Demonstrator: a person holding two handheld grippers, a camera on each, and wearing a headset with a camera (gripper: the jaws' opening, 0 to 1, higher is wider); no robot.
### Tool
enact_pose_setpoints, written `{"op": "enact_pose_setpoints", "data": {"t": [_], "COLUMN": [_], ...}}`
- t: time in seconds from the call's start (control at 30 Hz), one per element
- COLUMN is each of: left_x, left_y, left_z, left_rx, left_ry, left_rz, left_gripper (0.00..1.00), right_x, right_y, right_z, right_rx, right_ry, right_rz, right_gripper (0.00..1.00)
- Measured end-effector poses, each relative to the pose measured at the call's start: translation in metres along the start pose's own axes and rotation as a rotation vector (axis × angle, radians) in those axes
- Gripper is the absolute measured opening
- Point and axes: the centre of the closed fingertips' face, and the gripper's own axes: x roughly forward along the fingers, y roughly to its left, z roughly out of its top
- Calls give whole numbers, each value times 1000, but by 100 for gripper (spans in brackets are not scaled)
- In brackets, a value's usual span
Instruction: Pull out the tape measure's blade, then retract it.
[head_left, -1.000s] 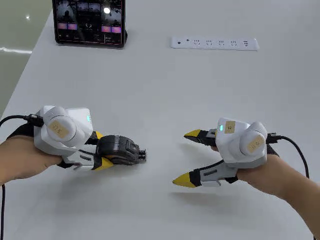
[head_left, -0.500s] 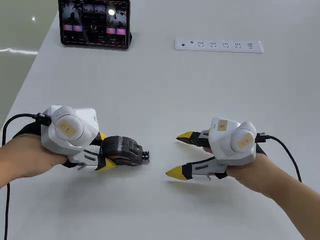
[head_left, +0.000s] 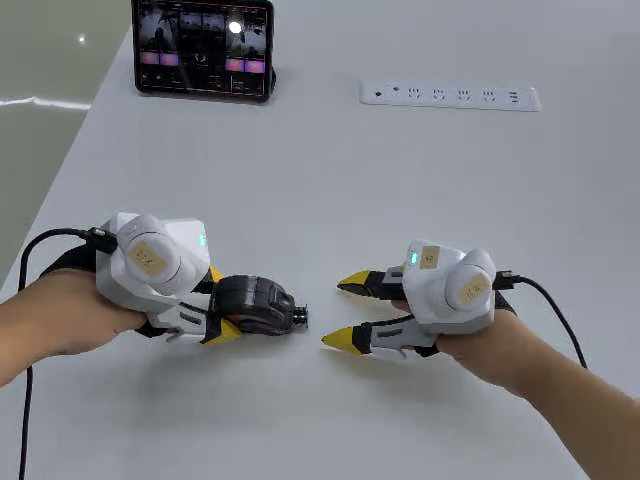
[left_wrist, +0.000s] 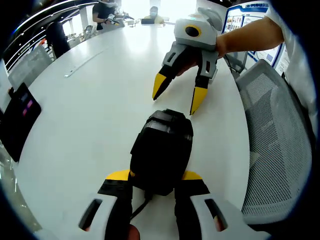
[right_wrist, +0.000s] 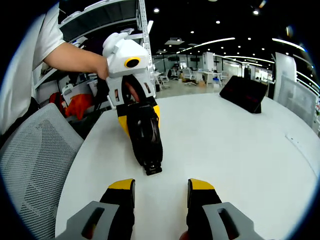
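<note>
A black tape measure (head_left: 255, 303) lies on the white table, and my left gripper (head_left: 218, 303) is shut on its body; its blade hook (head_left: 298, 318) points right. In the left gripper view the tape measure (left_wrist: 162, 152) sits between my yellow-tipped jaws. My right gripper (head_left: 340, 312) stands open just right of the hook, its two yellow tips a short gap from it. In the right gripper view the tape measure (right_wrist: 145, 133) lies straight ahead of my open jaws, its hook (right_wrist: 153, 169) nearest to me. No blade shows outside the case.
A dark tablet (head_left: 204, 48) stands at the far left of the white table (head_left: 330, 190), and a white power strip (head_left: 450, 96) lies at the far right. A grey mesh chair (left_wrist: 275, 145) stands beside the table.
My right gripper has moved left toward the tape measure's hook, closing most of the gap. The left gripper still holds the tape measure in the same spot; the head camera has shifted.
</note>
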Motion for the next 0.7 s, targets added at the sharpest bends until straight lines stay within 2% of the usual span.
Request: {"op": "enact_pose_setpoints", "data": {"t": [0.37,0.7], "left_x": [1,2], "left_y": [1,1], "left_z": [0,0], "left_rx": [-1,1], "left_ry": [2,1], "left_rz": [0,0], "left_gripper": [27,27], "right_x": [15,23], "right_y": [7,11], "right_z": [9,10], "right_rx": [-59,-97], "right_ry": [-13,-8], "right_rz": [39,64], "right_gripper": [28,20]}}
